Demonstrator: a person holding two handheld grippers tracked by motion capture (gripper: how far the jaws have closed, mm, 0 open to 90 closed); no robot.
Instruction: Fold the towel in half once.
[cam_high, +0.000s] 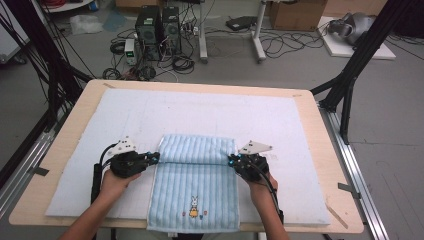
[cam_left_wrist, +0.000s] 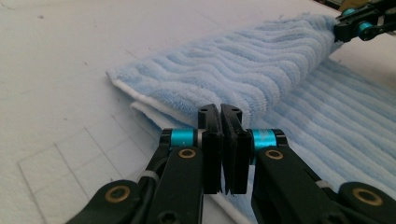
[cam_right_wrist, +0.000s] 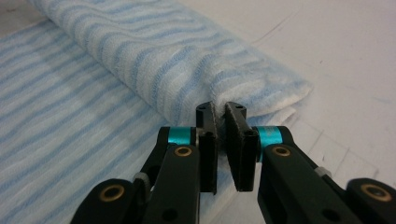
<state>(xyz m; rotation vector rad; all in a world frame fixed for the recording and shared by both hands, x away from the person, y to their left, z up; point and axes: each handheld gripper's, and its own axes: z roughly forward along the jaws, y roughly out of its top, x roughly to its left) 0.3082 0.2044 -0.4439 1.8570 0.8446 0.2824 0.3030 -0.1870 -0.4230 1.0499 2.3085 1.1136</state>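
Mid-fold, I'd say: left gripper (cam_high: 156, 158) & right gripper (cam_high: 231, 161) each pinch a corner of the towel (cam_high: 194, 186) between them, jaws clamped; next needs even carry toward its near hem.

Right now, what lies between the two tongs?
In the high view, the folded edge of the blue towel spans from the left tongs to the right tongs.

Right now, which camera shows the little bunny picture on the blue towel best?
The high view. There the small embroidered bunny picture sits near the front edge of the striped light-blue terry towel. The two gripper views look along the towel's folded far part, where only stripes appear.
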